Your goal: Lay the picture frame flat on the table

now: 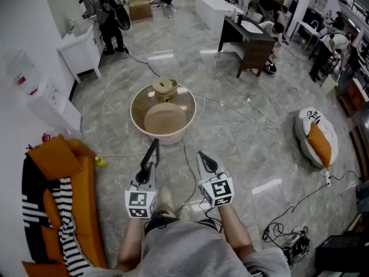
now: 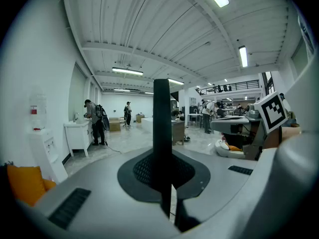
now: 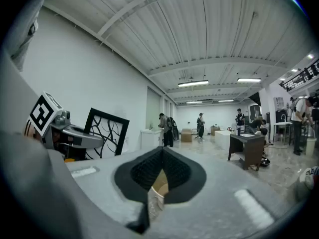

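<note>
Just before the round table (image 1: 168, 138), the picture frame (image 1: 151, 153) shows edge-on, its face hidden. Left of the table, the orange sofa (image 1: 86, 206) runs off the bottom edge. Far beyond the table, people (image 1: 106, 16) are too small to make out.

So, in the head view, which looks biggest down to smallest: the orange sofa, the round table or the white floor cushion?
1. orange sofa, though it lies nearest the camera and the picture's edge cuts it off
2. round table
3. white floor cushion

The table and the cushion seem about equally far off, so their order looks sound.
</note>
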### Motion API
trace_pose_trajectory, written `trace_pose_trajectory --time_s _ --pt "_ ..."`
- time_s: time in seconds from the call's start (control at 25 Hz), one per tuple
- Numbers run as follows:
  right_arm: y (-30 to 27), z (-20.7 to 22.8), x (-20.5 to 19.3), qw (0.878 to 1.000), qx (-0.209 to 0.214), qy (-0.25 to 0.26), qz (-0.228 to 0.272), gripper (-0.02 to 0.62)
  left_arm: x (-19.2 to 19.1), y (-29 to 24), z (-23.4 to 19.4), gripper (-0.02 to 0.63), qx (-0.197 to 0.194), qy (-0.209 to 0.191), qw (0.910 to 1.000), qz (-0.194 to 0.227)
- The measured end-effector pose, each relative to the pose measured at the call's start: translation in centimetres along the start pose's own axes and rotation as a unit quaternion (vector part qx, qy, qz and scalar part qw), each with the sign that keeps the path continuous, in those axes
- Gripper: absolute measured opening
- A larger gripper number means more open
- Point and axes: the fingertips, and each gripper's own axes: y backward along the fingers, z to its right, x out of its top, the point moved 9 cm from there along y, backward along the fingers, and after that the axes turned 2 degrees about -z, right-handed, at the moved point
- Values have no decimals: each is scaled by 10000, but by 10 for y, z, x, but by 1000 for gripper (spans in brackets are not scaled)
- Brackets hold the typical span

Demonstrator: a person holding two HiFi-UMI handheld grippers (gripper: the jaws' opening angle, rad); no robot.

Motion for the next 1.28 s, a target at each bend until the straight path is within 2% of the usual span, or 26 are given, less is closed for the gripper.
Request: trace_pose_trajectory --time_s 0.24,0.68,1.0,1.28 --pt "2 -4 -1 9998 -27 -202 -33 -2 1 4 -3 25 14 10 10000 10" --pt "-11 4 -7 9997 -51 -207 -91 -2 -1 -11 -12 25 27 80 9999 -82" --pt "-55 25 -5 9994 -27 -293 -195 -2 11 -55 -39 25 14 183 9997 -191" --pt "-116 48 3 9990 -52 -375 -231 -2 28 -108 -78 25 -22 197 9995 -245"
